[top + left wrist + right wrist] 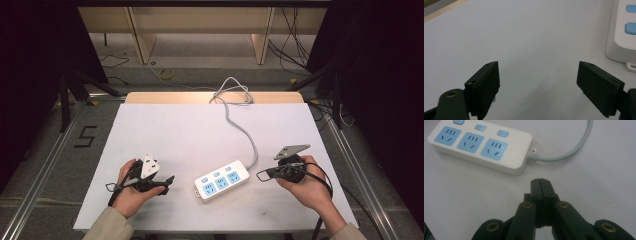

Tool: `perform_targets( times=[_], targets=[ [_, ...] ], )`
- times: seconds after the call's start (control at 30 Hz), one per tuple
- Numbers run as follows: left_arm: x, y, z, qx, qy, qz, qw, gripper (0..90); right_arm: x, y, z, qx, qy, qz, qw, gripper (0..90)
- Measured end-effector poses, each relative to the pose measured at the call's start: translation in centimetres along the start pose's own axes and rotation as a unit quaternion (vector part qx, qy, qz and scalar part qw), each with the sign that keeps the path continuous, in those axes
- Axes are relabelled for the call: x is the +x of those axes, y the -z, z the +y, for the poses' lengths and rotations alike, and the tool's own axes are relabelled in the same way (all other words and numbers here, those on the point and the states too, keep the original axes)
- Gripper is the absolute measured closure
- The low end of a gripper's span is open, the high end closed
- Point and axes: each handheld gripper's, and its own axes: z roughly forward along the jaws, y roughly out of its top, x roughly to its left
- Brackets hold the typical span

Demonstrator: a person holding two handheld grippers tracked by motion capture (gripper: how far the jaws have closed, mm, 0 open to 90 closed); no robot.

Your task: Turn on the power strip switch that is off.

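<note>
White power strip (221, 179) between wide left gripper (169, 181), closed right gripper (260, 175), bare table (180, 135) around.

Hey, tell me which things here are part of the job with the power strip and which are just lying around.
In the job:
- white power strip with blue sockets
- its grey cable
- left tongs, open
- right tongs, shut, empty

Lying about:
- yellow coil on the floor
- black cables on the floor
- wooden bench legs

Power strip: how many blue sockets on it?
3, in a row on the power strip: the socket nearest the cord end, the middle socket and the far-end socket. Each has a blue switch beside it. None looks hidden.
</note>
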Motion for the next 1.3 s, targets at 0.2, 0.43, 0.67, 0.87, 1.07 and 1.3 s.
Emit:
perform_targets(
  times=[0.2,0.43,0.67,0.87,1.07,1.3],
  targets=[
    [0.0,0.0,0.0,0.000,0.000,0.000,1.0000,18.4,0.3,-0.1,0.4,0.002,0.002,0.002,1.0000,90.0],
    [-0.1,0.0,0.1,-0.001,-0.002,0.000,1.0000,18.4,0.6,-0.2,0.9,0.004,0.006,0.006,1.0000,90.0],
    [0.0,0.0,0.1,0.000,-0.003,0.000,1.0000,18.4,0.9,-0.4,1.4,0.003,0.011,0.009,0.9999,90.0],
    [-0.1,0.0,0.1,-0.001,-0.003,0.000,1.0000,18.4,1.2,-0.5,1.8,0.004,0.015,0.011,0.9998,90.0],
    [-0.1,0.0,0.1,-0.002,-0.003,0.001,1.0000,18.4,1.5,-0.7,2.2,0.007,0.021,0.010,0.9997,90.0],
    [-0.1,0.0,0.1,-0.002,-0.003,0.000,1.0000,18.4,1.8,-0.9,2.7,0.006,0.025,0.011,0.9996,90.0]
  ],
)
